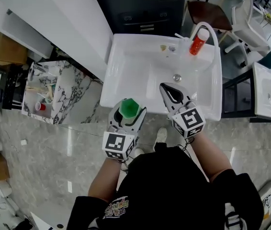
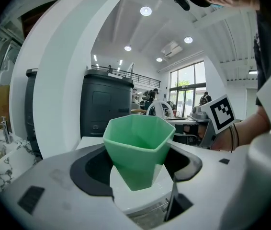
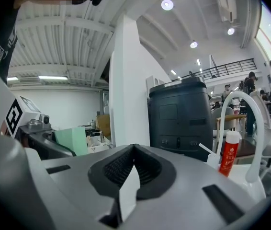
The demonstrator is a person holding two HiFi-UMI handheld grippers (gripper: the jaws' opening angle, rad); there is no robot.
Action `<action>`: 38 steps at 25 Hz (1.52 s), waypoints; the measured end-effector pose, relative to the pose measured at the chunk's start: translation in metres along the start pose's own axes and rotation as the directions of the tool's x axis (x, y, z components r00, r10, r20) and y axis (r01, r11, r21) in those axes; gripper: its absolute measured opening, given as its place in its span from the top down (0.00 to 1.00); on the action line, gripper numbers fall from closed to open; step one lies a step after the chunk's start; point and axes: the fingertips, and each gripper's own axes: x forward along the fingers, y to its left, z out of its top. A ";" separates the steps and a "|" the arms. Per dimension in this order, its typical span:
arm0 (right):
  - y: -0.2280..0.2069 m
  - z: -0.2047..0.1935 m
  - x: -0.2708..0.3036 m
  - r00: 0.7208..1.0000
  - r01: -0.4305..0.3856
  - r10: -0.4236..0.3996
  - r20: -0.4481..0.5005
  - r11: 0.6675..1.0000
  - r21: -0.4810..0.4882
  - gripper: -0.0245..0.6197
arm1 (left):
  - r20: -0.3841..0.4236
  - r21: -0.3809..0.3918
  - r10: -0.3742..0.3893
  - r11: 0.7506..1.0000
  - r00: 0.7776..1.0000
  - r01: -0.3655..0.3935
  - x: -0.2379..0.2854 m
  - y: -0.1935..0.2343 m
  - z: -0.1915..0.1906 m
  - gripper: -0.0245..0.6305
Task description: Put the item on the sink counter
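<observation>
A green faceted cup (image 1: 129, 108) is held upright in my left gripper (image 1: 127, 113), just off the near left edge of the white sink (image 1: 126, 66). In the left gripper view the cup (image 2: 138, 147) fills the space between the jaws, which are shut on its lower part. My right gripper (image 1: 170, 93) hovers over the sink's near rim with its jaws closed and nothing in them; in the right gripper view the right gripper (image 3: 131, 172) has its pads pressed together. The green cup (image 3: 72, 140) shows at the left of that view.
A red-and-white bottle (image 1: 198, 41) stands by the white faucet (image 1: 211, 35) at the sink's far right corner. Small items (image 1: 167, 47) lie on the far counter. A dark cabinet (image 1: 145, 6) is behind the sink. A marbled shelf (image 1: 49, 92) stands to the left.
</observation>
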 end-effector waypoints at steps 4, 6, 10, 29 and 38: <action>-0.017 0.005 0.003 1.000 -0.020 0.020 0.011 1.000 0.003 0.88 | 0.008 0.015 0.024 1.000 1.000 -0.024 0.018 -0.001 0.012 0.49; -0.024 0.008 0.005 0.999 -0.029 0.029 0.016 1.000 0.003 0.88 | 0.012 0.019 0.032 0.999 0.999 -0.032 0.026 -0.001 0.018 0.49; -0.034 0.009 0.005 0.999 -0.041 0.040 0.021 0.999 0.012 0.88 | 0.017 0.000 0.036 0.999 0.999 -0.036 0.038 -0.004 0.027 0.49; -0.071 0.012 0.019 0.999 0.044 -0.044 0.027 0.999 0.017 0.88 | 0.000 0.072 -0.037 0.997 0.999 0.037 0.100 0.021 0.043 0.49; -0.092 0.008 0.043 0.994 0.111 -0.111 -0.007 0.993 0.035 0.88 | -0.040 0.069 -0.099 0.992 0.994 0.102 0.144 0.051 0.038 0.49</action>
